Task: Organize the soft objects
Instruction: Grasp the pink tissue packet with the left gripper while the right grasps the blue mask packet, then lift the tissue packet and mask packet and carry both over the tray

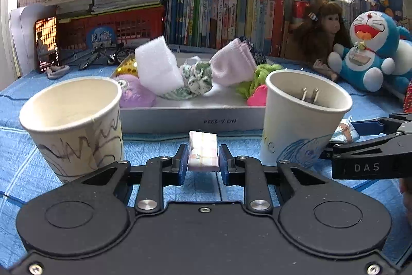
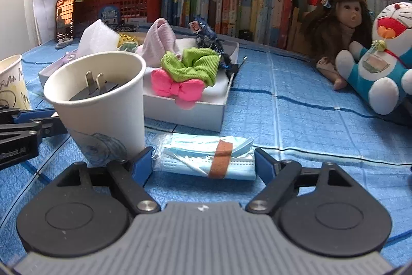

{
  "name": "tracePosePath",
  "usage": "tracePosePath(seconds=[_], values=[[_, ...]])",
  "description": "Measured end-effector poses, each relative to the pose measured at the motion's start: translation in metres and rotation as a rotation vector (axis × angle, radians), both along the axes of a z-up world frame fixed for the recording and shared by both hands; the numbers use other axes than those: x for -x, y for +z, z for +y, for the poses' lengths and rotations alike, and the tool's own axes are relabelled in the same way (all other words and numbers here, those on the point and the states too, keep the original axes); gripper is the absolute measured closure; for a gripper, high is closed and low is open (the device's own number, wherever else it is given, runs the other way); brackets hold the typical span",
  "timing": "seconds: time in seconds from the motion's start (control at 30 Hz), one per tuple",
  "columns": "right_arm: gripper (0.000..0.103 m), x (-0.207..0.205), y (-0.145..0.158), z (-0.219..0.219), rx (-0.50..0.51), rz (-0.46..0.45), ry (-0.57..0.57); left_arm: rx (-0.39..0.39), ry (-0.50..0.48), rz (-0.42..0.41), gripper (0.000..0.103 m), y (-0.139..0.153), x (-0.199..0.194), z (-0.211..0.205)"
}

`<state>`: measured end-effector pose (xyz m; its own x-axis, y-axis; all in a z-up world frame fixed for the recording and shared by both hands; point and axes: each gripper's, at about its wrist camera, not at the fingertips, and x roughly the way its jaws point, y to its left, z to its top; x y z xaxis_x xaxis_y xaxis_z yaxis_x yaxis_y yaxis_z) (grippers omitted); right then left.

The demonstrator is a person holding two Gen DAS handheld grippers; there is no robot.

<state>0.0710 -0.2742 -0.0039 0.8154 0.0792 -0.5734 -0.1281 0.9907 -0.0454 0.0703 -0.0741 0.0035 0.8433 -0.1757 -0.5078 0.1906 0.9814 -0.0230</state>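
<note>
A: Blue pads of my left gripper (image 1: 203, 159) are clamped narrow on a small patterned tissue pack (image 1: 203, 153), between the scribbled paper cup (image 1: 74, 120) and the white paper cup (image 1: 301, 117).

B: And the right?

A: My right gripper (image 2: 203, 161) stands wide around a bagged stack of blue face masks (image 2: 206, 159) lying on the blue mat (image 2: 309, 120). The pads sit at both ends; I can't tell whether they press yet.

B: Risk?

A: The bag is slick and the stack is soft. I think it could buckle or slide out if I squeeze only the ends. My left finger there sits just beside the white cup, so a careless lift could tip it. It holds a plug adapter (image 2: 95, 89).

B: Where do the items go?

A: Probably the grey tray (image 1: 190, 117) behind the cups. It's already crowded with a foam block (image 1: 157, 66), a pink sock (image 1: 233, 63), scrunchies and a pink bow (image 2: 177, 89); anything added may roll off the pile.
</note>
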Motion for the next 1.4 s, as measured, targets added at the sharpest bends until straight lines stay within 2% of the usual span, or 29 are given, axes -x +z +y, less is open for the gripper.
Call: tracePosePath(seconds=[0.17,0.27,0.4,0.6,0.8,1.03,1.17,1.27,1.4], values=[[0.021,0.003,0.014,-0.011,0.009,-0.025,-0.082,0.024,-0.005,-0.025,0.079,0.019,0.008,0.002],[0.021,0.005,0.025,-0.018,-0.001,-0.038,-0.117,0.061,-0.025,-0.056,0.079,0.038,0.017,0.006],[0.021,0.008,0.043,-0.026,-0.027,-0.06,-0.142,0.07,-0.068,-0.09,0.079,0.066,0.024,0.007],[0.02,0.011,0.071,-0.024,-0.06,-0.1,-0.119,0.062,-0.106,-0.125,0.079,0.103,0.017,0.016],[0.02,0.01,0.092,-0.007,-0.073,-0.125,-0.055,0.032,-0.114,-0.141,0.079,0.127,0.004,0.028],[0.02,-0.004,0.109,0.021,-0.074,-0.124,0.013,0.001,-0.147,-0.064,0.079,0.143,-0.025,0.033],[0.02,-0.02,0.116,0.033,-0.082,-0.08,0.039,-0.009,-0.167,-0.017,0.079,0.148,-0.043,0.036],[0.02,-0.039,0.12,0.037,-0.12,0.006,0.034,0.024,-0.205,0.118,0.079,0.149,-0.069,0.042],[0.02,-0.067,0.121,0.041,-0.164,0.124,0.034,0.117,-0.217,0.353,0.079,0.138,-0.114,0.056]])
